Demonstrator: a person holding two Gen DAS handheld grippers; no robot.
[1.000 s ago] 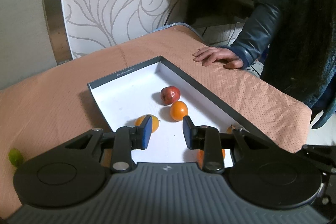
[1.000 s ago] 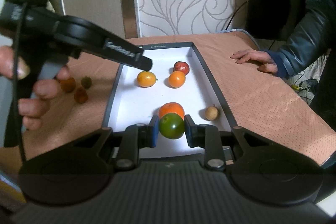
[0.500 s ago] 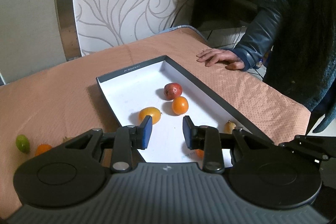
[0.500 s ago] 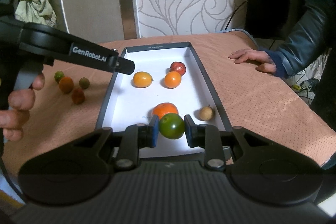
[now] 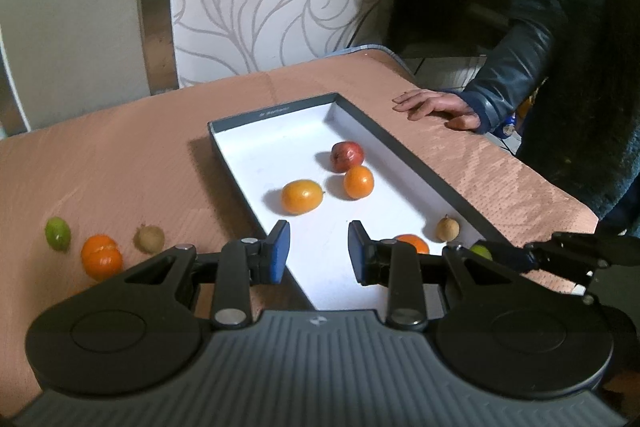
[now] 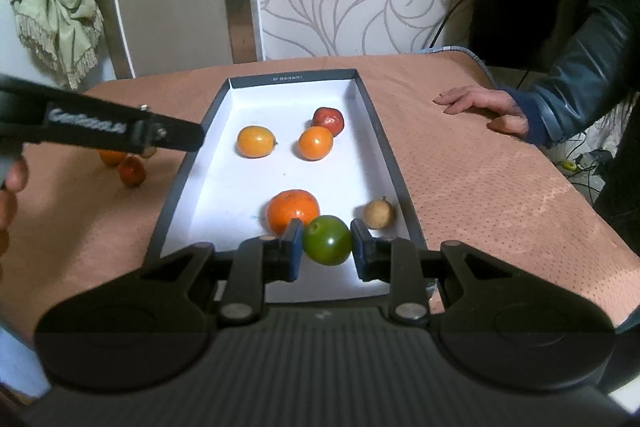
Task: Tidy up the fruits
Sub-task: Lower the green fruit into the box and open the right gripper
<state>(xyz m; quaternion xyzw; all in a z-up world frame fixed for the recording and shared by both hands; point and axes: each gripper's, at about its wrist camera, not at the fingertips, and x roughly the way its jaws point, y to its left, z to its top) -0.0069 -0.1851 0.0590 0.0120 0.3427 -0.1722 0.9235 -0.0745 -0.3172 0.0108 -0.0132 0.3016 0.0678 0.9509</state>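
Your right gripper (image 6: 326, 251) is clamped on the green fruit (image 6: 327, 239), low over the near end of the tray (image 6: 376, 115), ready to set it beside the tangerine (image 6: 291, 209). Your left gripper (image 5: 318, 253) is at its narrowest, holding nothing, angled toward the loose fruit (image 5: 101, 254) left on the cloth.

No print reads clearly; box rim (image 6: 292, 78) lettering is blurred.

Five fruits lie in the white-floored box (image 6: 384, 163); a green fruit (image 6: 327, 239) sits clamped above its near end; four more lie on the worktop (image 5: 120, 163).
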